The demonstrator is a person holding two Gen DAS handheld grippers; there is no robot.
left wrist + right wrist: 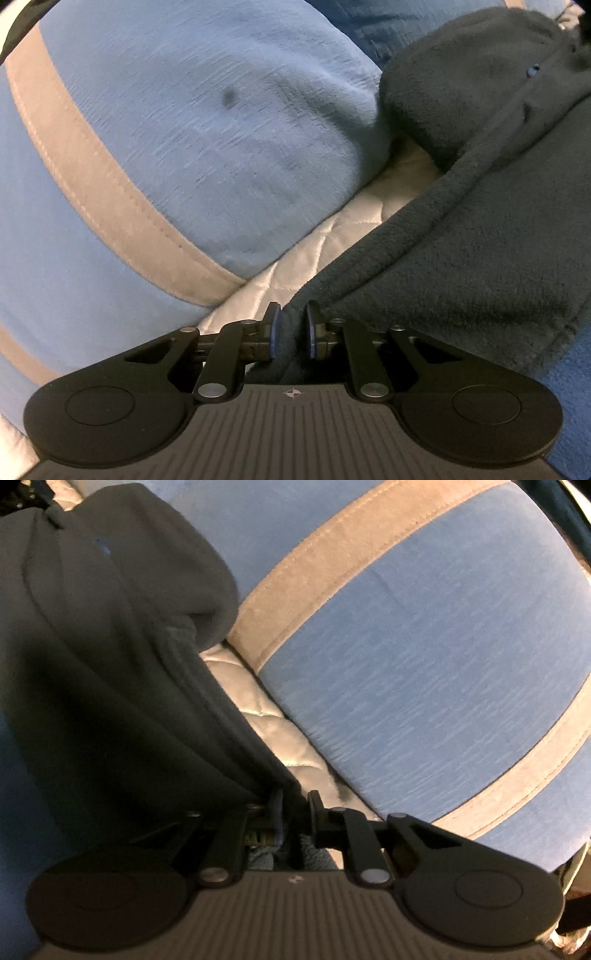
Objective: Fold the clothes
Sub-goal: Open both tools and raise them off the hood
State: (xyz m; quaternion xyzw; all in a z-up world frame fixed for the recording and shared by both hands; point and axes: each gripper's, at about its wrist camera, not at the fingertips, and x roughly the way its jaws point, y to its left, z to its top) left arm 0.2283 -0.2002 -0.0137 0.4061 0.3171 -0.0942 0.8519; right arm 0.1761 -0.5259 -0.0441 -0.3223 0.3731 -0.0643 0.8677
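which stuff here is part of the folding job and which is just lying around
In the job:
- dark fleece, the garment being folded
- left gripper, shut on its edge
- right gripper, shut on its edge

Just lying about:
- blue blanket with tan bands
- white quilt underneath

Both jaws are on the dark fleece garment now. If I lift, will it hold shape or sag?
Likely sag: the dark fleece garment drapes in soft folds from the left gripper. Its plush pile probably grips well in the right gripper. It looks thick, so perhaps bulky to fold.
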